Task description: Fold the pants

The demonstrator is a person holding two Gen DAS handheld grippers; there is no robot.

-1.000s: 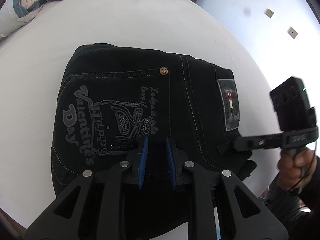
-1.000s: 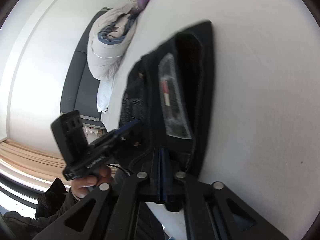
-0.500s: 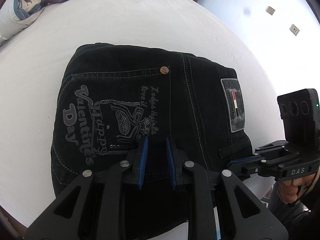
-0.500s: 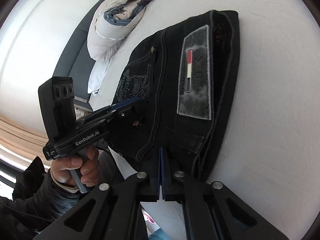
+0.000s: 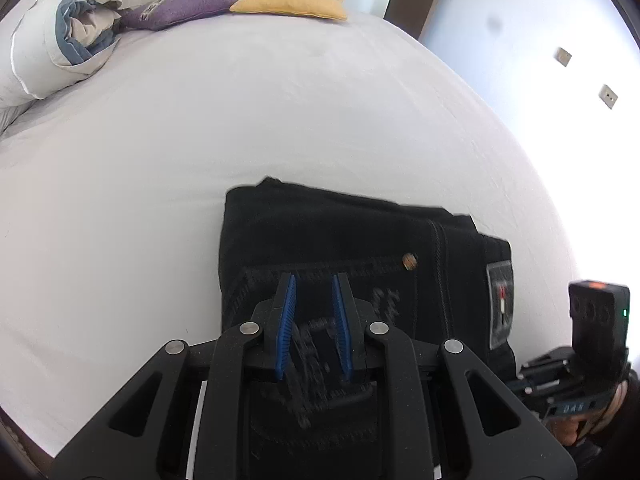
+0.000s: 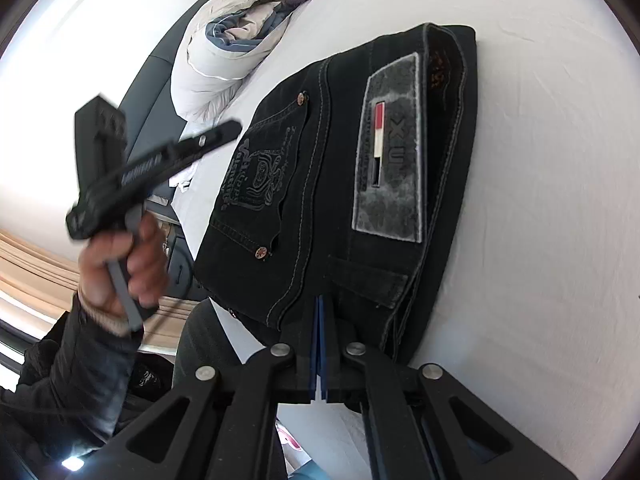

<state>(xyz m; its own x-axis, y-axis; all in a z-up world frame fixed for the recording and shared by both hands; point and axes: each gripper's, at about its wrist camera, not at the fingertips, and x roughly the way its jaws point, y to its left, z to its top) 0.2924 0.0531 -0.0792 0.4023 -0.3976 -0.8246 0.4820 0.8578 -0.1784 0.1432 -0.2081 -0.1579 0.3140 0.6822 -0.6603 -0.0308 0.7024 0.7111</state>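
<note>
The black pants [image 6: 340, 168] lie folded into a thick rectangular bundle on the white bed sheet [image 5: 280, 120], close to the edge of the bed nearest you, back pocket with its printed lettering and the grey waistband patch [image 6: 390, 152] facing up. Your right gripper [image 6: 320, 320] sits at the near edge of that bundle, just below the belt loop, its blue pads pressed flat together with no cloth visible between them, so it is closed on nothing you can see. Your left gripper [image 5: 313, 304] hangs above the pocket side of the pants, its blue fingers [image 5: 286, 320] standing a narrow gap apart with only the fabric below showing through, so it grips nothing. Your left hand [image 6: 120, 256], in a dark sleeve, wraps the handle. Farther off, at the head of the bed, lie a rolled duvet [image 5: 60, 48], a purple cushion [image 5: 180, 8] and a yellow cushion [image 5: 292, 2].
</note>
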